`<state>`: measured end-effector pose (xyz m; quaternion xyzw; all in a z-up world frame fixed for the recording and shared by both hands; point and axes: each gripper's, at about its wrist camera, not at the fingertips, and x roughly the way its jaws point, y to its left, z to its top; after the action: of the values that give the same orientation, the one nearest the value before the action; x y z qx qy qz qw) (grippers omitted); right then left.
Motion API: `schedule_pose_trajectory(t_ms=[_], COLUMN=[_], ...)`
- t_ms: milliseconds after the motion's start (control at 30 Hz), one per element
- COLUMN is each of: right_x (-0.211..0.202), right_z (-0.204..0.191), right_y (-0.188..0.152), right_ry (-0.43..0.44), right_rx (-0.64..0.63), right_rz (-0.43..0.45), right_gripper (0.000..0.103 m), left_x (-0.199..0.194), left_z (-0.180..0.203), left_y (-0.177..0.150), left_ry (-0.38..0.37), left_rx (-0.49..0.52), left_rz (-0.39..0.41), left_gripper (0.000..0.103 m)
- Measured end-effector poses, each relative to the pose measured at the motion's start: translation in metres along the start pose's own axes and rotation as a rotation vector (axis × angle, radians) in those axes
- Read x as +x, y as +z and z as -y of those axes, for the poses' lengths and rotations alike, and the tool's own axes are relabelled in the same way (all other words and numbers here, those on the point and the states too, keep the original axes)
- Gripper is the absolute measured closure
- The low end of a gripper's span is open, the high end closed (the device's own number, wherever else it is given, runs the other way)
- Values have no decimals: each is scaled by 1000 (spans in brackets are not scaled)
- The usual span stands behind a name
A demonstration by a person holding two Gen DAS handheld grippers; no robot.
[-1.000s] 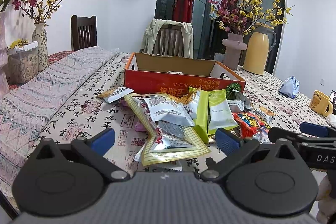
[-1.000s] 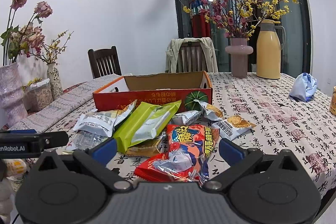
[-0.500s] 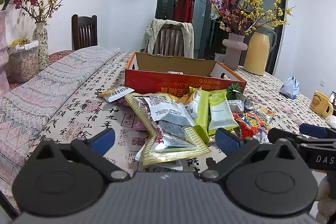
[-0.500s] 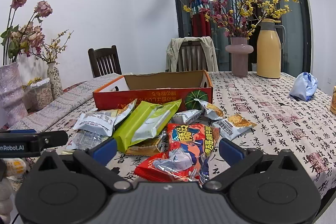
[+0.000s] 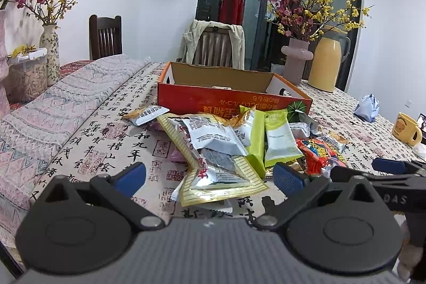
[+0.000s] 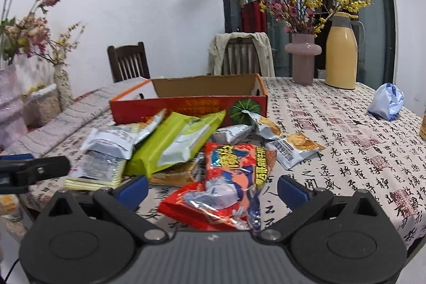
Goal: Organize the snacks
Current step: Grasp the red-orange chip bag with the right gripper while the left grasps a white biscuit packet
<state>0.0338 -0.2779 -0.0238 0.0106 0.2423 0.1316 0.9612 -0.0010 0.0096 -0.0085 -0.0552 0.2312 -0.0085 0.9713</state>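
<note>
A home dining room: a cloth-covered tabletop [image 6: 346,129] carries a vase of blossoms [image 6: 303,57] and a yellow thermos jug [image 6: 342,52] at one o'clock; at twelve a jacket-draped wooden chair [image 6: 241,52] fronts a dark glass door [image 6: 372,4].

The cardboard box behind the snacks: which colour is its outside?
Orange-red cardboard box, seen best in the right wrist view.

Your left gripper [image 5: 209,177] is level, its blue-tipped fingers [image 5: 131,174] spread wide with nothing between them. Your right gripper [image 6: 213,186] sits the same way, fingers [image 6: 291,190] wide apart and empty. The two are side by side, each one's fingers poking into the other's view from the edge.
</note>
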Motion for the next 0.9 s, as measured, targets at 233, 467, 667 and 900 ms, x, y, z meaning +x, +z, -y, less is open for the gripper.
schedule_pose_trajectory(t_ms=[233, 467, 667, 900], right_x=[36, 67, 74, 61], right_z=[12, 19, 20, 22], right_y=[13, 11, 6, 5], right_ry=[-49, -72, -49, -35], right_rx=[44, 72, 72, 76], right_rz=[-59, -116, -136, -93], right_gripper=[10, 25, 44, 45], left_x=[5, 13, 21, 32], left_z=[-5, -8, -8, -4], left_y=[0, -1, -1, 14], left_ry=[2, 4, 8, 37], left_rx=[-13, -16, -8, 92], left_rz=[-14, -35, -49, -16], left_gripper=[0, 0, 0, 0])
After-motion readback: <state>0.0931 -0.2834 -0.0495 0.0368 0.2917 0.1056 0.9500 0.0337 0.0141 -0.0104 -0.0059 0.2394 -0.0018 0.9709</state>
